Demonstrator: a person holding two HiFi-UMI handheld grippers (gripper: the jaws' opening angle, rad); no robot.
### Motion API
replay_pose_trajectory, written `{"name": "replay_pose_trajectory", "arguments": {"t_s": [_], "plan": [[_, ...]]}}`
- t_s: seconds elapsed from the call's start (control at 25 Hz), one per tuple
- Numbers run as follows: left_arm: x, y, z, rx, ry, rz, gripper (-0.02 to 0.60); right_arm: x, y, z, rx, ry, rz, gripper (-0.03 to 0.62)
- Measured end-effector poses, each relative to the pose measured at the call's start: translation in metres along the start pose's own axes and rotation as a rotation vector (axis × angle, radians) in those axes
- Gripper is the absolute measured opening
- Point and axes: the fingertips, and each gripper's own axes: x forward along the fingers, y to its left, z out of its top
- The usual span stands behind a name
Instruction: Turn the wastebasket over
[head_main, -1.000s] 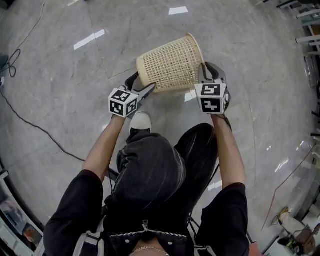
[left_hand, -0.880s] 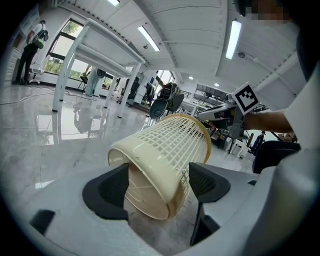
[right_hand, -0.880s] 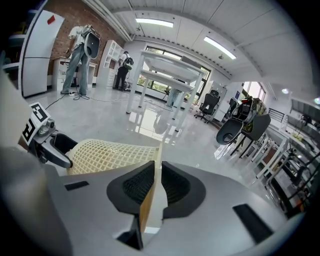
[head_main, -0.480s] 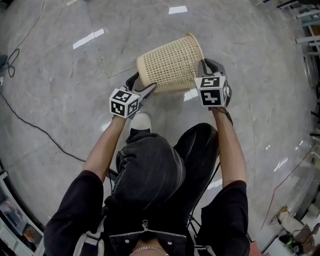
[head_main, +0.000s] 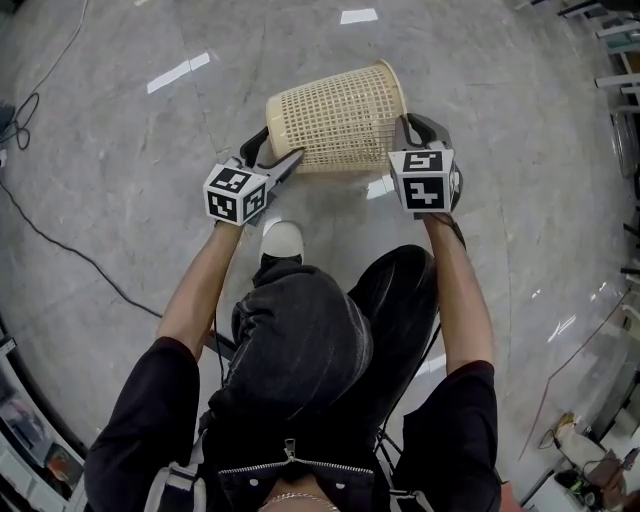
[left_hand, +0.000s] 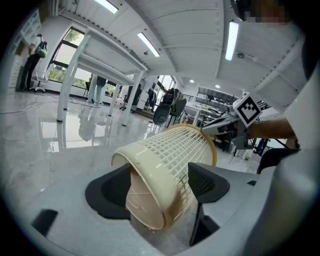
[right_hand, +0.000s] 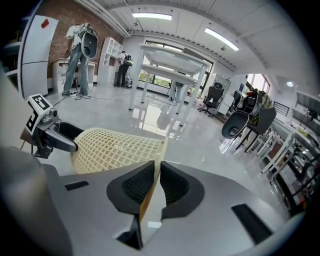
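Note:
The cream mesh wastebasket (head_main: 335, 115) is off the floor on its side, closed bottom to the left and open rim to the right. My left gripper (head_main: 272, 152) has its jaws spread wide around the bottom end, pads against the base and mesh wall (left_hand: 165, 165). My right gripper (head_main: 405, 130) is shut on the thin rim of the wastebasket (right_hand: 115, 147), which runs between its pads (right_hand: 156, 175). Each gripper view shows the other gripper at the basket's far end.
The polished grey floor (head_main: 120, 130) lies under the basket. A white shoe (head_main: 281, 240) sits just below the grippers. A black cable (head_main: 60, 245) crosses the floor at left. White tables (left_hand: 100, 60), office chairs (right_hand: 245, 120) and standing people (right_hand: 77, 55) are further off.
My left gripper has moved left and up in the head view, carrying the basket's bottom end with it, so the basket lies more level. The right gripper has stayed put on the rim.

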Motion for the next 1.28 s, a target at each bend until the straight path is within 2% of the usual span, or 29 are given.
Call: {"name": "replay_pose_trajectory", "arguments": {"t_s": [0.2, 0.44, 0.6, 1.08, 1.2, 1.28], "plan": [[-0.006, 0.013, 0.035, 0.074, -0.023, 0.018, 0.360, 0.002, 0.005, 0.003, 0.061, -0.016, 0.023, 0.041], [-0.015, 0.020, 0.068, 0.110, -0.054, 0.041, 0.360, 0.009, 0.013, 0.002, 0.108, -0.017, 0.038, 0.047], [-0.019, 0.013, 0.095, 0.160, -0.079, 0.031, 0.360, 0.011, 0.016, -0.007, 0.127, -0.001, 0.046, 0.056], [-0.003, -0.026, 0.127, 0.218, -0.109, -0.068, 0.359, 0.008, 0.000, -0.047, 0.180, 0.063, 0.025, 0.061], [-0.002, -0.038, 0.130, 0.229, -0.099, -0.122, 0.316, 0.008, -0.006, -0.062, 0.197, 0.090, 0.021, 0.061], [0.000, -0.047, 0.131, 0.246, -0.092, -0.155, 0.314, 0.008, -0.010, -0.071, 0.208, 0.105, 0.018, 0.061]]}}
